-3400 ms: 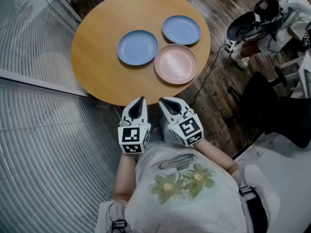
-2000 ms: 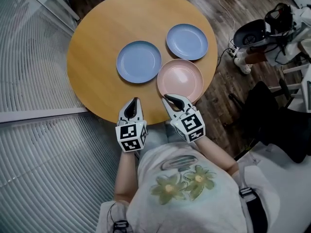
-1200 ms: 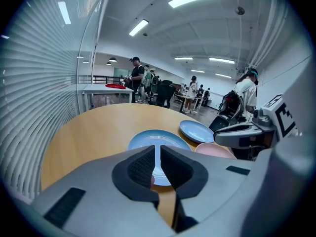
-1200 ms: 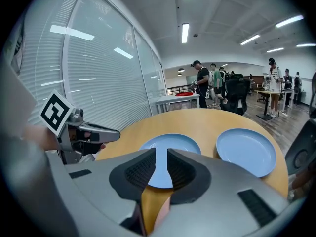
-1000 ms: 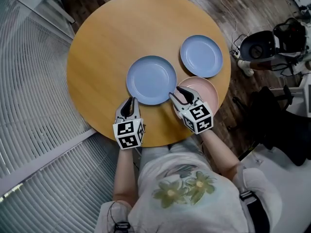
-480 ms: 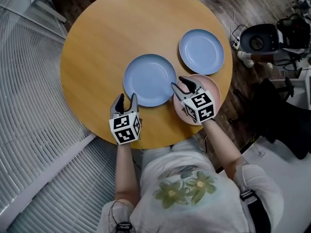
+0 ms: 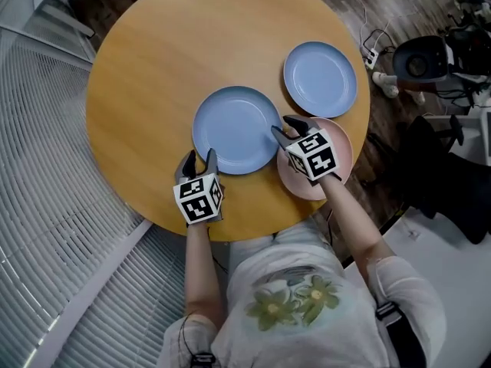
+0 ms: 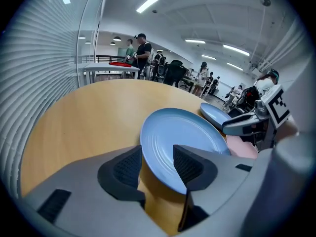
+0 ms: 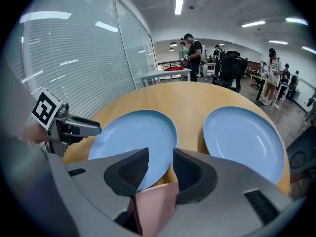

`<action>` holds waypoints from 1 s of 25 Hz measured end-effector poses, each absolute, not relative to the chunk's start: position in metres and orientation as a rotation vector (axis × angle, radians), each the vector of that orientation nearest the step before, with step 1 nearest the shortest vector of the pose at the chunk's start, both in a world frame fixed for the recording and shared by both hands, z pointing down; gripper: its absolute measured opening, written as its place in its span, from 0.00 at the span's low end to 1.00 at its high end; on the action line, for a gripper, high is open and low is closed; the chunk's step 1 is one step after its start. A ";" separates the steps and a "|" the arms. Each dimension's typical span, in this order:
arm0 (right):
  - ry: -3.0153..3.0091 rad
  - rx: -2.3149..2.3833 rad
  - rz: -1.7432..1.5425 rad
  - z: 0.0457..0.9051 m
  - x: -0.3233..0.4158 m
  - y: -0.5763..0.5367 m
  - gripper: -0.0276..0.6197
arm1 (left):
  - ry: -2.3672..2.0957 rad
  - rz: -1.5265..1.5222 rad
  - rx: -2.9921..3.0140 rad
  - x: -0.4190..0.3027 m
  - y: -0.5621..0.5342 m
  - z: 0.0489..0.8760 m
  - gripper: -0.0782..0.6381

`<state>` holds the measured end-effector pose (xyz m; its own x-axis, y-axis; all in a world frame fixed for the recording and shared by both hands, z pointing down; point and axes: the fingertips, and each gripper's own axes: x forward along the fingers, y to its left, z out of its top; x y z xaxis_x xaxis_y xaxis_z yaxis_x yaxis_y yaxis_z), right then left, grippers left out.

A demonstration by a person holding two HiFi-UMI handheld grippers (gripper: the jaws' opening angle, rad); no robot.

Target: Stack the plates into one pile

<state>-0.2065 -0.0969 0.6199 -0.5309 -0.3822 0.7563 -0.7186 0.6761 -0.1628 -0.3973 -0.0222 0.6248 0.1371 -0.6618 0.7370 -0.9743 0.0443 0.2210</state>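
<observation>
Left gripper (image 7: pixel 198 156) wide, jaws just opening; near rim of middle blue plate (image 7: pixel 236 129) between them, not pinched. Right gripper (image 7: pixel 283 126) wide too, just opened, over pink plate (image 7: pixel 341 140). Other blue plate (image 7: pixel 320 78) farther back on counter (image 7: pixel 138 90).

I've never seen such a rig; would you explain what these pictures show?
A person holds a two-jaw tool in each hand. One picture comes from a head camera looking down; the other two from cameras riding on the tools. On the table lie a near blue plate, a far blue plate and a pink plate. The jaws of the left tool have just been opening, the near blue plate's rim between them; those of the right tool too, the pink plate showing between them. Nothing is gripped.
</observation>
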 end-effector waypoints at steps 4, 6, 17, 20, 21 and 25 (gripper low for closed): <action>-2.114 0.833 0.601 0.636 -0.202 -0.108 0.27 | -1.571 0.566 1.668 -0.399 -0.022 0.640 0.38; -2.090 0.820 0.606 0.643 -0.204 -0.111 0.27 | -1.561 0.569 1.651 -0.404 -0.022 0.647 0.38; -2.005 0.733 0.628 0.666 -0.198 -0.104 0.22 | -1.574 0.614 1.594 -0.401 -0.019 0.665 0.26; -2.007 0.731 0.603 0.666 -0.198 -0.105 0.22 | -1.570 0.596 1.583 -0.401 -0.019 0.665 0.26; -2.013 0.731 0.604 0.665 -0.198 -0.106 0.22 | -1.572 0.594 1.577 -0.400 -0.019 0.665 0.26; -2.052 0.733 0.613 0.651 -0.206 -0.108 0.21 | -1.596 0.582 1.565 -0.407 -0.017 0.655 0.25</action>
